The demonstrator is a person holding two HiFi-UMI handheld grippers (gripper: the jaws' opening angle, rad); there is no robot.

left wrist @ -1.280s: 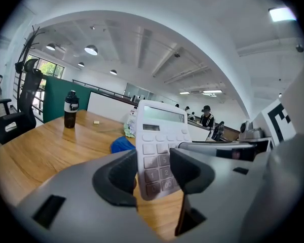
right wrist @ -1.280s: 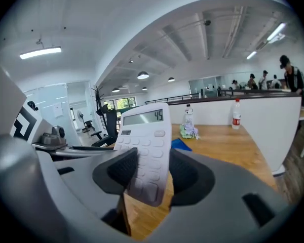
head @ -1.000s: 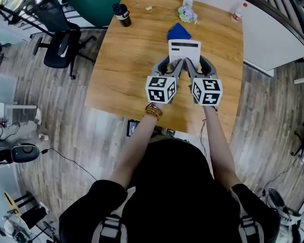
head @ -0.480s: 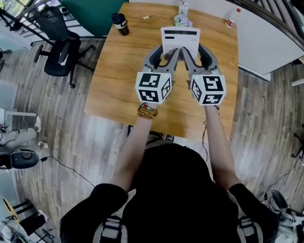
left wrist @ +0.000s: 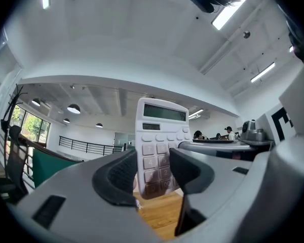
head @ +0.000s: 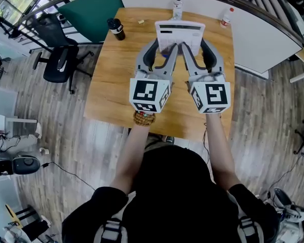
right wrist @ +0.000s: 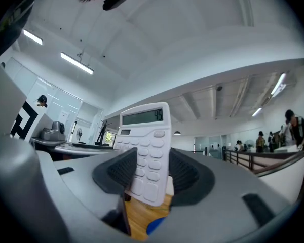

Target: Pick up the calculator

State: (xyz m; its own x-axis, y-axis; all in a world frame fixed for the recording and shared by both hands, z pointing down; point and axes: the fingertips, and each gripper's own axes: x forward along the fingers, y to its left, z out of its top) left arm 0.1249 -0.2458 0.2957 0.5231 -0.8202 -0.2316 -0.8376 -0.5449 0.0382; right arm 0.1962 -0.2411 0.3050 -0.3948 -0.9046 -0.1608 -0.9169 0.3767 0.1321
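Note:
The white calculator (head: 180, 34) hangs in the air above the wooden table (head: 116, 85), keys and display facing me. My left gripper (head: 168, 48) is shut on its lower left part, and my right gripper (head: 185, 47) is shut on its lower right part. In the left gripper view the calculator (left wrist: 161, 135) stands upright between the dark pads of the left gripper (left wrist: 152, 172). In the right gripper view the calculator (right wrist: 146, 135) leans slightly between the right gripper (right wrist: 152, 175) pads, with digits on its display.
A black bottle (head: 115, 28) stands at the table's far left. A white bottle (head: 177, 5) and a red-capped bottle (head: 225, 16) stand along the far edge. A blue object (right wrist: 157, 226) lies on the table under the calculator. An office chair (head: 58, 44) is left of the table.
Both grippers have risen together with the calculator, lifting it well off the table toward the head camera. It now covers the blue object and the flowers behind.

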